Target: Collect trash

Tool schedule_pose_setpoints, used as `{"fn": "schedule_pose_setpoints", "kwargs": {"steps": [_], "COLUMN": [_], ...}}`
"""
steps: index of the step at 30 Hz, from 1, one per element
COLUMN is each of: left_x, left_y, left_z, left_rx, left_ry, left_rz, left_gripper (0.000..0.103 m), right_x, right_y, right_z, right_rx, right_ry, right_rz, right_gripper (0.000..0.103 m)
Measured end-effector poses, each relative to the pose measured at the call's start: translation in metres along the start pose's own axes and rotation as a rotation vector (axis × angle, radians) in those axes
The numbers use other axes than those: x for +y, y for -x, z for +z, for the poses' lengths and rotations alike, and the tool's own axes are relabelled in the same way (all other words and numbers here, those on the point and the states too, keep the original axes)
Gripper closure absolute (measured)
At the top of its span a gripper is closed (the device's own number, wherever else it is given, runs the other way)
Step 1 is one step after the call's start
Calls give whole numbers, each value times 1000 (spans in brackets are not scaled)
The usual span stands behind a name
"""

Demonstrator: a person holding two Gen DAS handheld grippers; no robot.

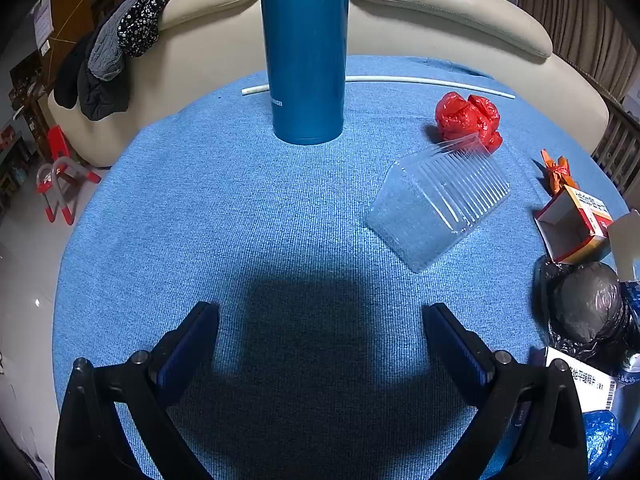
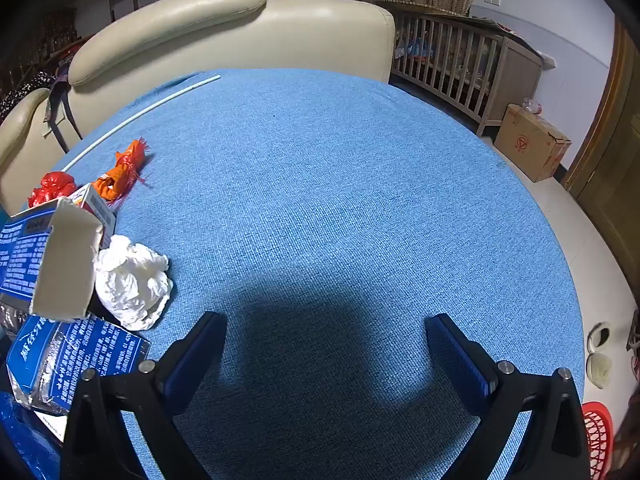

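My left gripper (image 1: 320, 312) is open and empty over the blue tablecloth (image 1: 240, 220). Ahead to its right lie a clear plastic container (image 1: 436, 208), a crumpled red plastic bag (image 1: 468, 118), an orange wrapper (image 1: 556, 172), an open red-and-white carton (image 1: 576, 228) and a black plastic bag (image 1: 588, 308). My right gripper (image 2: 326, 322) is open and empty. To its left lie a crumpled white tissue (image 2: 134, 282), an open blue box (image 2: 44, 256), a blue packet (image 2: 76, 360), the orange wrapper (image 2: 124, 170) and the red bag (image 2: 52, 188).
A tall blue thermos (image 1: 306, 52) stands ahead of the left gripper. A long white tube (image 1: 432, 82) lies along the table's far edge. Cream sofas (image 2: 240, 36) ring the table. A cardboard box (image 2: 532, 144) and a red basket (image 2: 598, 436) sit on the floor at right.
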State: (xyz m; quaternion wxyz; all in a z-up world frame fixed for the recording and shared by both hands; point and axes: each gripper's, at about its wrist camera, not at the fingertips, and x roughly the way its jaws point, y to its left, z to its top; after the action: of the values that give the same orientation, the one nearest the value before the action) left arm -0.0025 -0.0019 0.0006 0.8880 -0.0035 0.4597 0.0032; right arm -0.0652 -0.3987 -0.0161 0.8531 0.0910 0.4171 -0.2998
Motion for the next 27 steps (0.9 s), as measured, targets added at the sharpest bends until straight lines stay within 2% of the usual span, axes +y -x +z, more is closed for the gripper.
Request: {"fn": "schedule_pose_setpoints", "kwargs": {"steps": [14, 17, 21, 27], "left_x": [0, 0, 1, 2], "left_y": [0, 0, 0, 2], "left_z": [1, 1, 1, 0], "left_rx": [2, 2, 2, 22], "left_ry": [1, 1, 1, -26], "left_rz": [-2, -2, -2, -23], "left_gripper": [0, 0, 0, 0], "right_x": [1, -3, -19, -45], "right_y": [0, 5, 42, 101], "right_z": [1, -1, -11, -26], "right_rx": [1, 58, -7, -89], "right_ry": [3, 26, 22, 8], "right_rz": [2, 23, 9, 64], "right_gripper": [0, 0, 0, 0]}}
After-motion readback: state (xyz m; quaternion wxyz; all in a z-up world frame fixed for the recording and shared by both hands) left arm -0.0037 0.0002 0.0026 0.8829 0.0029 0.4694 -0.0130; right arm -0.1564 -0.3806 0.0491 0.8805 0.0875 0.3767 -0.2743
